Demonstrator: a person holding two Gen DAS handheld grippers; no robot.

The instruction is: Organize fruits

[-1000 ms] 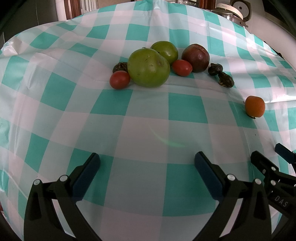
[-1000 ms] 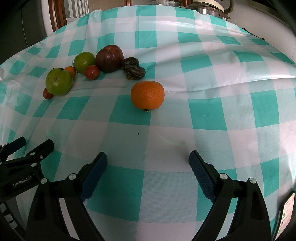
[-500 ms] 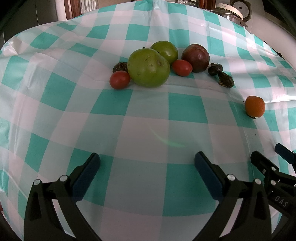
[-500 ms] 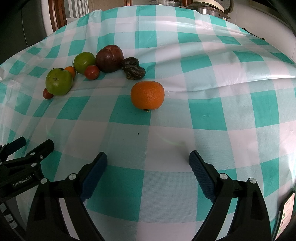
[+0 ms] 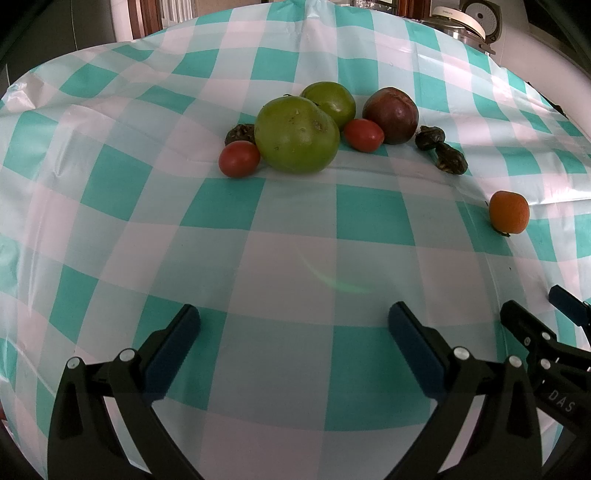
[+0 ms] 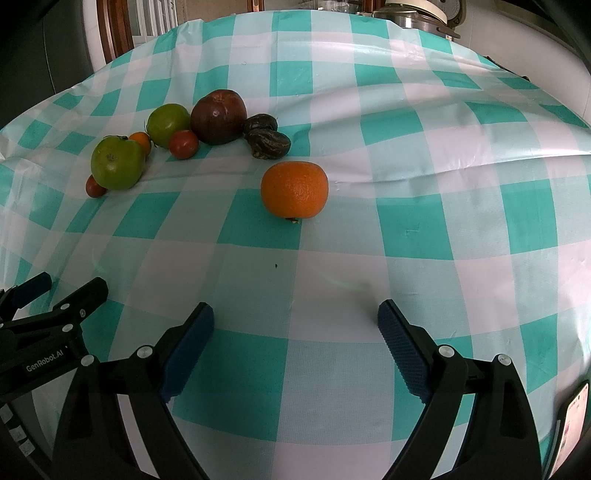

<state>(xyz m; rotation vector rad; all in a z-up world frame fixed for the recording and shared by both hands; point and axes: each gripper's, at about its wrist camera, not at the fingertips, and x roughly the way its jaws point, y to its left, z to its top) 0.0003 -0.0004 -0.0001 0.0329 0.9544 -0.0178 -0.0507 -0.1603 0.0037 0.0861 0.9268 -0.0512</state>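
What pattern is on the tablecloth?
Teal and white checks on the tablecloth, clearest in the right wrist view.

In the left wrist view a dark wrinkled fruit (image 5: 239,133) is half hidden behind the large green fruit (image 5: 297,134), which also covers the lower edge of the smaller green fruit (image 5: 330,101). In the right wrist view the small orange fruit (image 6: 141,142) and a small red fruit (image 6: 95,187) peek out from behind it. The appliance (image 6: 421,13) past the surface is cut off by the top edge.

A teal-and-white checked tablecloth (image 6: 406,155) covers the table, with a rice cooker (image 5: 469,18) behind.
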